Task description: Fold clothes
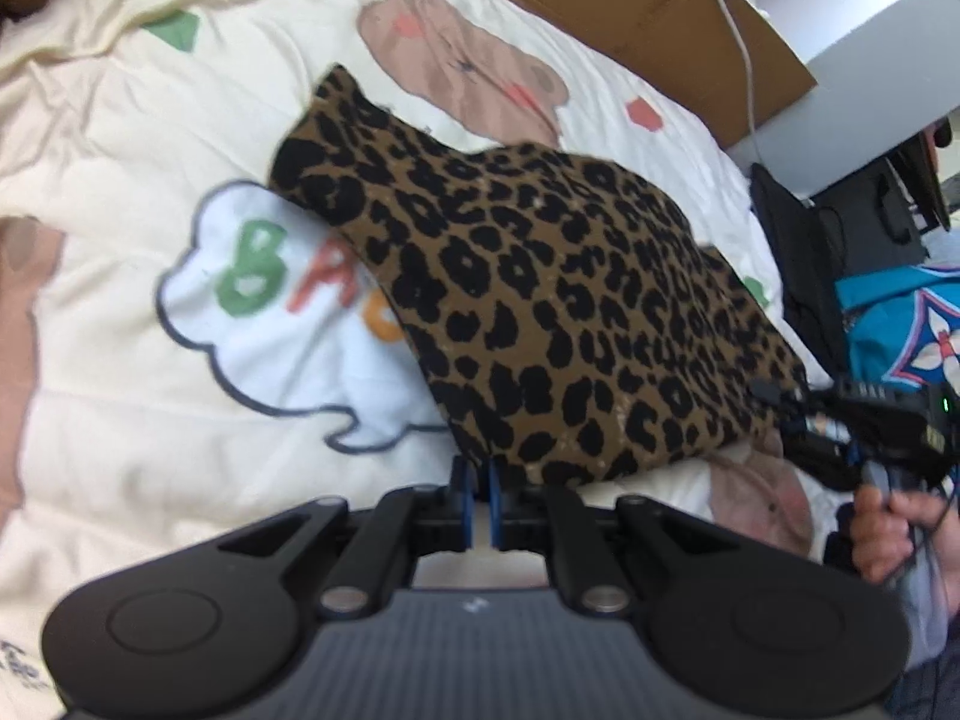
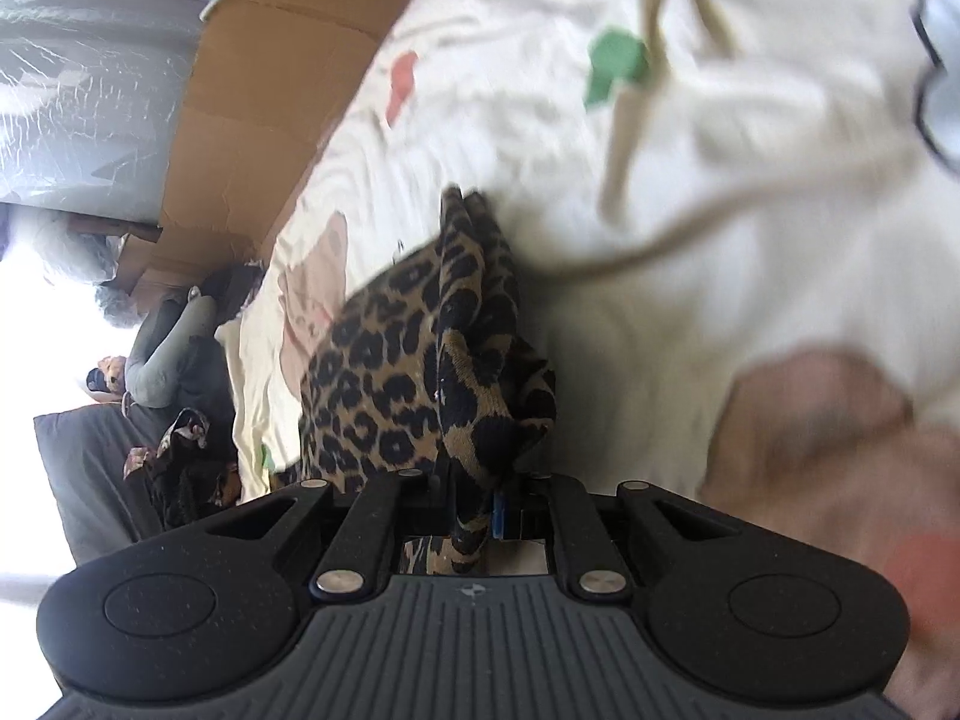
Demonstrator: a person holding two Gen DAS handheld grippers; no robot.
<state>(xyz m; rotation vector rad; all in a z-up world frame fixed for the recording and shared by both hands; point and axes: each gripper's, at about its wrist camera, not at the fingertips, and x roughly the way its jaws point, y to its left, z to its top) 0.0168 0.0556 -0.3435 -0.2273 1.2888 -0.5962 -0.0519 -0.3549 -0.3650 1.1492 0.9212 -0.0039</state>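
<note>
Left wrist view shows the whole leopard-print garment stretched across the middle of the frame over the cream cartoon-print bedspread. The left gripper is closed tight at the cloth's near edge, but whether it actually pinches fabric isn't clear. Only the right wrist view shows the right gripper clamped on a bunched fold of the print. A cardboard box lines the bedspread's far edge at top, with a dark bag at right. Bare bedspread fills the left.
</note>
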